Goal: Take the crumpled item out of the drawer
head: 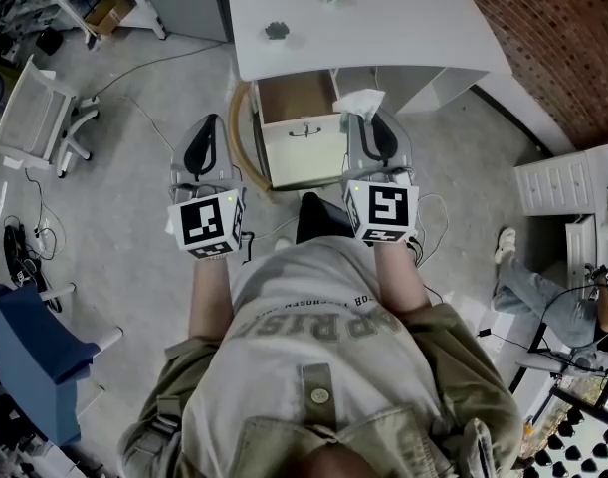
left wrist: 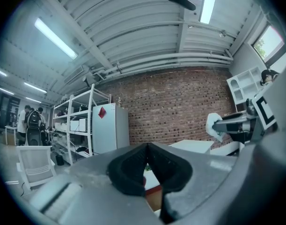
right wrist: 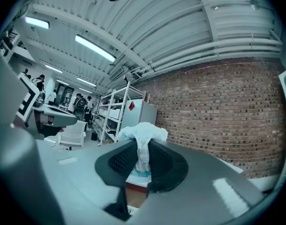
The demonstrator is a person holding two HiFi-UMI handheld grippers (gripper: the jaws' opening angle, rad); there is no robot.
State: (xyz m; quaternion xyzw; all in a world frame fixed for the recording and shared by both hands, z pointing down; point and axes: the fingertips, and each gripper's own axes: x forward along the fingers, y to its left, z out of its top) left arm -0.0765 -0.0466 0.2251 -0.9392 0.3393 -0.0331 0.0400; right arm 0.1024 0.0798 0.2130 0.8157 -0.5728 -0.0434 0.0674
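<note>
A white crumpled item (head: pixel 362 102) sticks out of my right gripper (head: pixel 366 118), whose jaws are shut on it just above the open drawer (head: pixel 300 127) of the white desk (head: pixel 383 18). The right gripper view shows the crumpled item (right wrist: pixel 142 139) pinched between the black pads and bulging above them. My left gripper (head: pixel 206 147) hangs to the left of the drawer, over the floor, shut with nothing in it. Seen from the left gripper view, its pads (left wrist: pixel 133 165) meet, and the right gripper (left wrist: pixel 227 124) holds the white lump at the right.
The desk top carries two small green objects (head: pixel 277 31). The drawer's wooden inside looks bare. A white chair (head: pixel 40 118) stands at the left and a white shelf unit (head: pixel 567 182) at the right. Cables lie on the grey floor. A person's leg (head: pixel 537 292) shows at the far right.
</note>
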